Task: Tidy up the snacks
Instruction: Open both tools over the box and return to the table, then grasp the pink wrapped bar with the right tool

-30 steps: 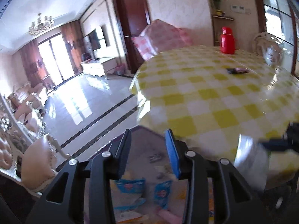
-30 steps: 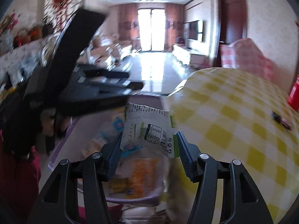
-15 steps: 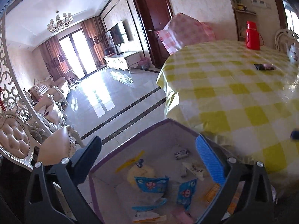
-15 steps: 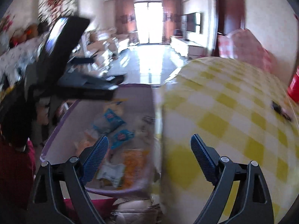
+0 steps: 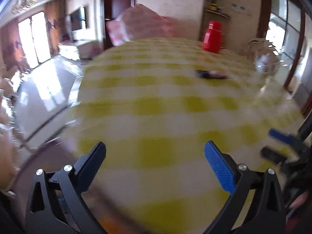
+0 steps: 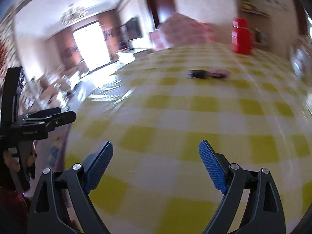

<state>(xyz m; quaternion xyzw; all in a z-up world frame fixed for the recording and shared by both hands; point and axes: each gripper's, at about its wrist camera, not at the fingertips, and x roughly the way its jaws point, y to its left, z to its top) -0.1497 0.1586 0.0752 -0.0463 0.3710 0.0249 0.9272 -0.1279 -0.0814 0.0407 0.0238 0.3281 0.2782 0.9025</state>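
Left tool (image 5: 155,153): mine, spread wide, nothing in it.
Right tool (image 6: 156,153): same, wide and bare.
Worktop (image 6: 175,117): one dark packet (image 6: 207,74) upper middle, well ahead.
Left to do: I judge that packet needs collecting.

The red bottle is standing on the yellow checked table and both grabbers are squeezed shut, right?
Not quite. Both the left gripper and the right gripper are open and empty, as each wrist view shows. The red bottle does stand on the yellow checked table.
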